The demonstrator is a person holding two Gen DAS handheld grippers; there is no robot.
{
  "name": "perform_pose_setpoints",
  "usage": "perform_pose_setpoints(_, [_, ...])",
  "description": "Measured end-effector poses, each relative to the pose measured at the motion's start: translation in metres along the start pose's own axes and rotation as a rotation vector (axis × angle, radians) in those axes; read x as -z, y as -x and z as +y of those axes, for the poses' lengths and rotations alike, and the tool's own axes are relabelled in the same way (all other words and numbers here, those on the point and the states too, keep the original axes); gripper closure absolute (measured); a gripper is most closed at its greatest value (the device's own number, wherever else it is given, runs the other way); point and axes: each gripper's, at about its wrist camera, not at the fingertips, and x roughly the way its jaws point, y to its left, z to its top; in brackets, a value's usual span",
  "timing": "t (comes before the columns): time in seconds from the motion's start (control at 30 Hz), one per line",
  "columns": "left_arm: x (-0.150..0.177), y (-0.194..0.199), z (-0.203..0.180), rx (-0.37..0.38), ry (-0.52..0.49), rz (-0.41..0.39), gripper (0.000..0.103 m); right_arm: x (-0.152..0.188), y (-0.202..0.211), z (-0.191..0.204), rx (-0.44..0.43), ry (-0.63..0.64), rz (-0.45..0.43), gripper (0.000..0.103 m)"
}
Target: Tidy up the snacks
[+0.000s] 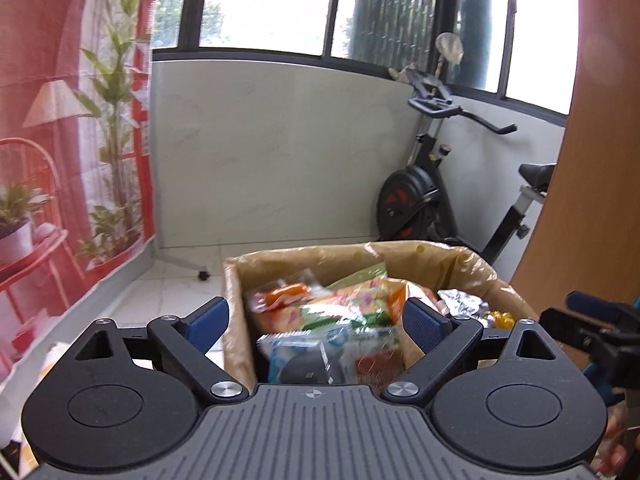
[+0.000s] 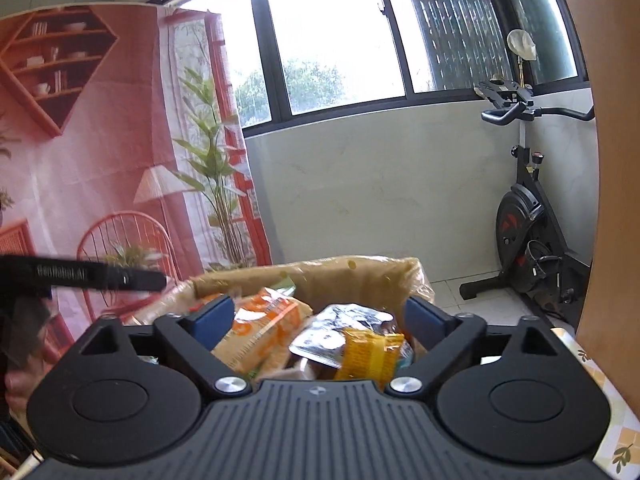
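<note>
One brown cardboard box lined with clear plastic film (image 1: 472,268) sits ahead on the floor, heaped with snack packets. Both the left hand-held gripper (image 1: 316,316) and the right hand-held gripper (image 2: 320,316) hover over it, jaws apart and empty. An orange crinkly snack bag (image 2: 264,328) leans against a small yellow wrapper (image 2: 368,352); gripping one could likely drag its slippery neighbours out too.
</note>
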Motion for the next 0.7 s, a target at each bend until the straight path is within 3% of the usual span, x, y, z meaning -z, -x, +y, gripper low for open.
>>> perform_pose_setpoints(0.17, [0.003, 0.029, -0.004, -0.072, -0.031, -0.041, 0.008, -0.010, 0.013, 0.011, 0.030, -0.001, -0.007, 0.000])
perform_pose_setpoints(0.33, [0.001, 0.055, -0.003, -0.068, -0.009, -0.050, 0.008, -0.022, 0.030, 0.023, 0.030, -0.014, 0.018, 0.000])
perform_pose_setpoints(0.7, [-0.014, 0.112, -0.013, -0.155, -0.041, -0.117, 0.008, -0.047, 0.065, 0.059, 0.046, 0.044, 0.028, 0.000])
